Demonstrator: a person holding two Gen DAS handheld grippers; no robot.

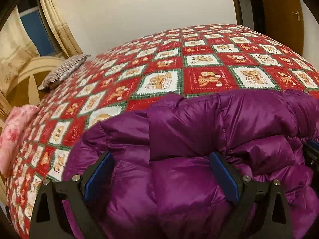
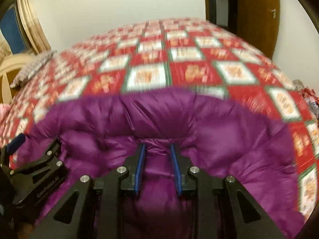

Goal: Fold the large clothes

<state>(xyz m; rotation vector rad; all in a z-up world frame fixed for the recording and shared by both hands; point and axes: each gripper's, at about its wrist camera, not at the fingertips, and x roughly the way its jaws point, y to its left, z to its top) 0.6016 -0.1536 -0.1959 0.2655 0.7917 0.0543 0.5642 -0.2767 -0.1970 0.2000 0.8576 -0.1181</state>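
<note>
"GenRobot.AI" stands on the left tool (image 2: 39,145).

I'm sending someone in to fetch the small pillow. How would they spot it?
Start at the big bed under the red, white and green patchwork quilt. Follow its left edge toward the cream curved headboard. There lies the small grey-and-white striped cushion, well beyond the soft pink floral bundle and the shiny purple puffer coat.

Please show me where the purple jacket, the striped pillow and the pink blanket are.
purple jacket (image 1: 179,179): left wrist view, puffy middle panel.
striped pillow (image 1: 63,70): left wrist view, middle of its top.
pink blanket (image 1: 14,137): left wrist view, its folded edge.
</note>
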